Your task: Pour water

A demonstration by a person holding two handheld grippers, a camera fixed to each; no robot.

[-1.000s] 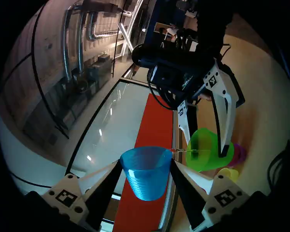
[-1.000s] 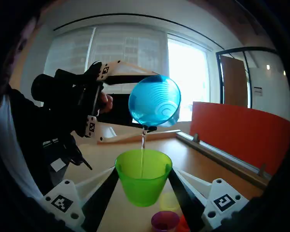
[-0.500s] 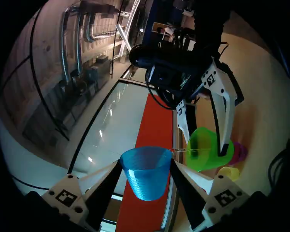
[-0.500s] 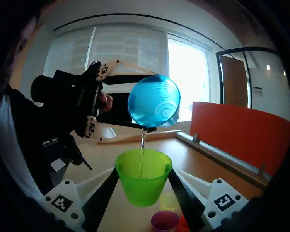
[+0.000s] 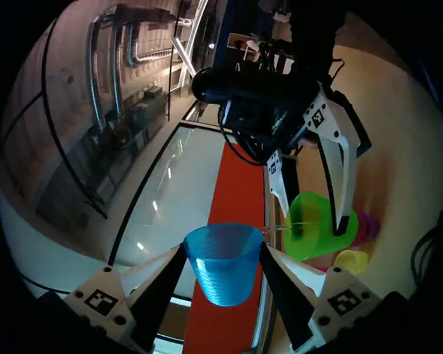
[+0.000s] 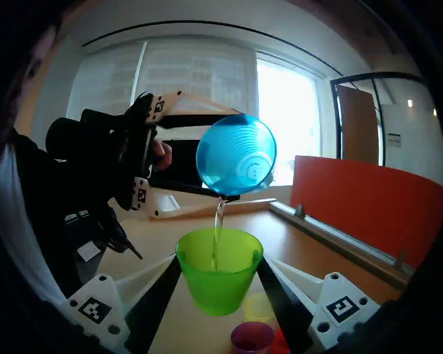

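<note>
My left gripper is shut on a translucent blue cup, tipped on its side. In the right gripper view the same blue cup hangs tilted above a green cup, held by the left gripper and a hand. A thin stream of water runs from the blue cup's rim into the green cup. My right gripper is shut on the green cup and holds it upright. In the left gripper view the green cup sits between the right gripper's white fingers.
A purple cup and a yellow cup stand on the wooden table just below the green cup. An orange partition runs along the table's right edge. A person in dark sleeves stands at left.
The pour goes on; the blue cup has tipped very slightly further and the stream leans a little. The green cup stays in place.
</note>
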